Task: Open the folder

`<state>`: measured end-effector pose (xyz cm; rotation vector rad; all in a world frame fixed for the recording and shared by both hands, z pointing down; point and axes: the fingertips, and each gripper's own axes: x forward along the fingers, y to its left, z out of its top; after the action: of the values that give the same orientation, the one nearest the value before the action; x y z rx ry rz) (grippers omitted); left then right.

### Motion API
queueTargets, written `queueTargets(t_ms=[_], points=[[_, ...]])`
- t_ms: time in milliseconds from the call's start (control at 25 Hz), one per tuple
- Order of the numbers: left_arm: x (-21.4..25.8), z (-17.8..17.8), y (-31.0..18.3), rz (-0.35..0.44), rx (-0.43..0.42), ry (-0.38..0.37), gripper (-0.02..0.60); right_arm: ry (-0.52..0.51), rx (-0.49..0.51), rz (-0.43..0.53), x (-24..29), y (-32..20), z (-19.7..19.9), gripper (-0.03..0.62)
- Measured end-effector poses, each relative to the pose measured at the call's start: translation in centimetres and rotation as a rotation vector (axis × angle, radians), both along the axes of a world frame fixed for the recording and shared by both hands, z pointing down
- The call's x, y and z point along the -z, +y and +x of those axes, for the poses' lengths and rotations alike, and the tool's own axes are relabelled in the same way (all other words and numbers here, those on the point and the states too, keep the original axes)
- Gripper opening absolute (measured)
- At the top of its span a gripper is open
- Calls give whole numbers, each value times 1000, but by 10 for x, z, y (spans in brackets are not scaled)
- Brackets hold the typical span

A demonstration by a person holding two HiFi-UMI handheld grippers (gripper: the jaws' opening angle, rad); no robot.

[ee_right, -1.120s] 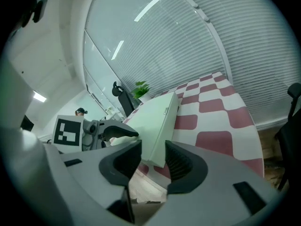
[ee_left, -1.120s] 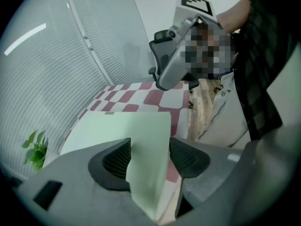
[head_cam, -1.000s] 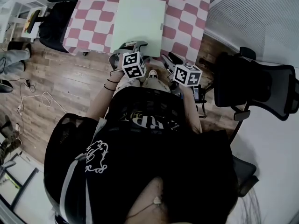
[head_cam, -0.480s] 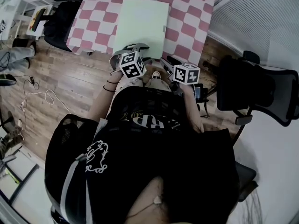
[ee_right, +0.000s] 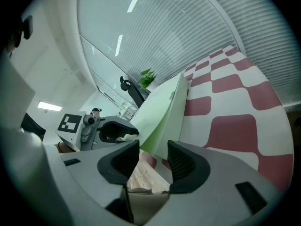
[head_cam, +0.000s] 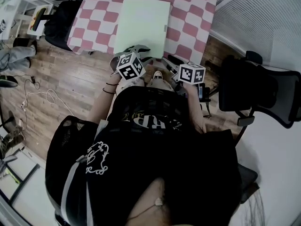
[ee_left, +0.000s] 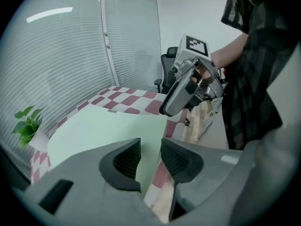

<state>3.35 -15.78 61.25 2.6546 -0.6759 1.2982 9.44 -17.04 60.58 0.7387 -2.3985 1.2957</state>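
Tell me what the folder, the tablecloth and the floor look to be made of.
Folder: probably thin plastic or card; pale green, matte, flat with crisp straight edges. Tablecloth: looks like fabric or vinyl; red-and-white checks, hanging down at the edges. Floor: wood or wood-look laminate; brown planks with visible seams.

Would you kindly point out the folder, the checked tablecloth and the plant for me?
folder [head_cam: 141, 25], head view, middle of its pale green cover.
checked tablecloth [head_cam: 190, 20], head view, bare squares right of the folder.
plant [ee_left: 28, 124], left gripper view, its leaves.
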Motion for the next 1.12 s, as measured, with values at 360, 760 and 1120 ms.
queueTargets(t_ms=[360,760,1120], points=[[7,0,-3,-54,103,121,110,-77,-48,-31,14,-8,3,152],[15,-1,-4,-64,157,190,87,95,-87,-43,-19,-16,-14,152],[37,-8,-11,-75,301,347,67,115,-109,-6,-22,-20,-16,150]])
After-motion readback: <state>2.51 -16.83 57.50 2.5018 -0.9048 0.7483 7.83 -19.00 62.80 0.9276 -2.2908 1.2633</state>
